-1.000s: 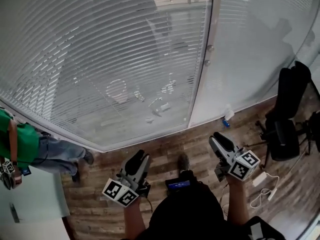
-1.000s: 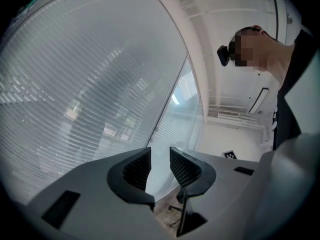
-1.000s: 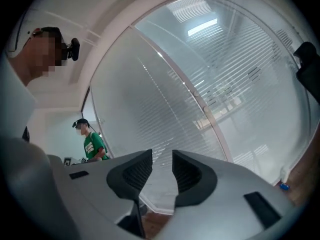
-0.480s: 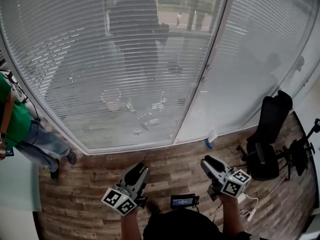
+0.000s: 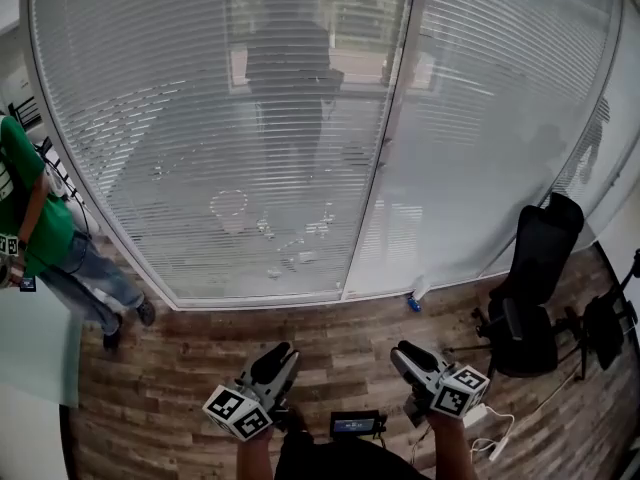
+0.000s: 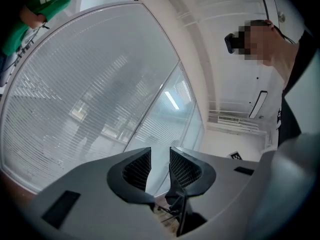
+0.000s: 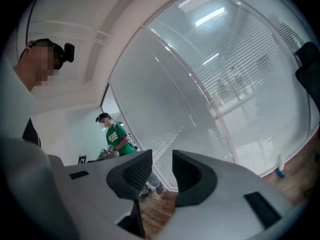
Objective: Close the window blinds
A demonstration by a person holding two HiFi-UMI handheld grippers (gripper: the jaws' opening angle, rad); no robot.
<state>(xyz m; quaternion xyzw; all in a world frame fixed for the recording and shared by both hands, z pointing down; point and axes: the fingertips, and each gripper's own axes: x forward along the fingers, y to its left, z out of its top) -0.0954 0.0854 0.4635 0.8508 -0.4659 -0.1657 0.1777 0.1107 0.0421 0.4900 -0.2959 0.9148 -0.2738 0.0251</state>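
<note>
White slatted blinds (image 5: pixel 220 148) cover the tall glass panes ahead, split by a pale vertical frame post (image 5: pixel 385 138); the left pane's slats let the outside show through, the right pane (image 5: pixel 500 138) looks more opaque. My left gripper (image 5: pixel 282 351) and right gripper (image 5: pixel 401 351) are held low over the wood floor, well short of the window, both pointing at it. Each stands open with a narrow gap and nothing between the jaws, as in the left gripper view (image 6: pixel 160 166) and right gripper view (image 7: pixel 162 170).
A person in a green shirt (image 5: pixel 35 228) stands at the left by the window. A black office chair (image 5: pixel 530 278) and dark stands sit at the right. A small bottle (image 5: pixel 413 298) lies at the window's base. White cable (image 5: pixel 500 433) trails on the floor.
The view has drawn back from the window and tilted up, so more of the blinds shows. Both grippers sit lower in the picture, farther from the glass.
</note>
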